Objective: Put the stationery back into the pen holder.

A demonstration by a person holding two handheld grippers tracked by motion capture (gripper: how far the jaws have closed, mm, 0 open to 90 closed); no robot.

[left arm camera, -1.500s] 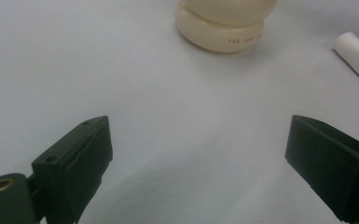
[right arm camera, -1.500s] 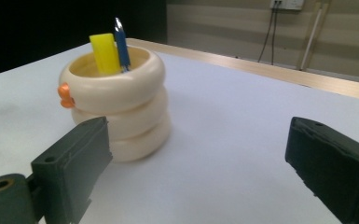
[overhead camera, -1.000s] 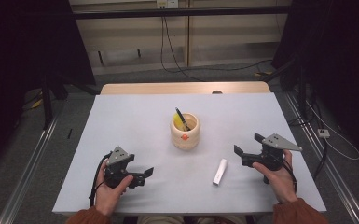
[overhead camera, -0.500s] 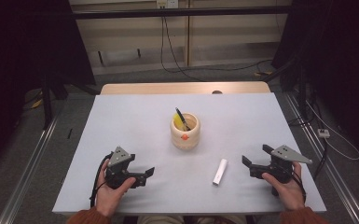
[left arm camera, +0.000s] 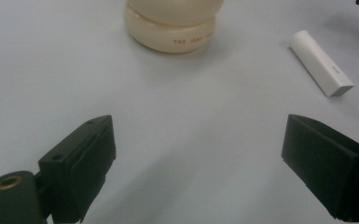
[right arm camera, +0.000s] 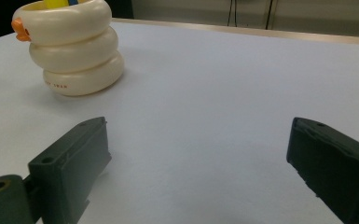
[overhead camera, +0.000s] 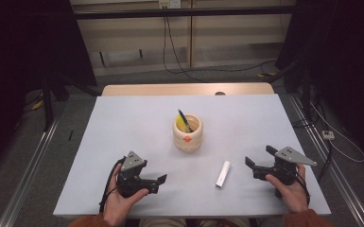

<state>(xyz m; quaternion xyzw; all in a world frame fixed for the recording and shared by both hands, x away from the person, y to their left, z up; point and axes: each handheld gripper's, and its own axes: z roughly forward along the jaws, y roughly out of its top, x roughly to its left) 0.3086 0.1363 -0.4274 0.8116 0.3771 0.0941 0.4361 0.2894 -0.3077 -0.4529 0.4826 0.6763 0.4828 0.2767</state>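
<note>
White stick [overhead camera: 223, 174] lies where it did; the right gripper [overhead camera: 259, 165] has drawn back to its 3 o'clock, jaws apart, as are the left gripper's [overhead camera: 157, 182].

pen [overhead camera: 184, 120] in holder [overhead camera: 187, 138], stick [overhead camera: 223, 174] right-front

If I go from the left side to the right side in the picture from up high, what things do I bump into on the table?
left gripper → cream holder with pens → white stick-shaped thing → right gripper
</note>
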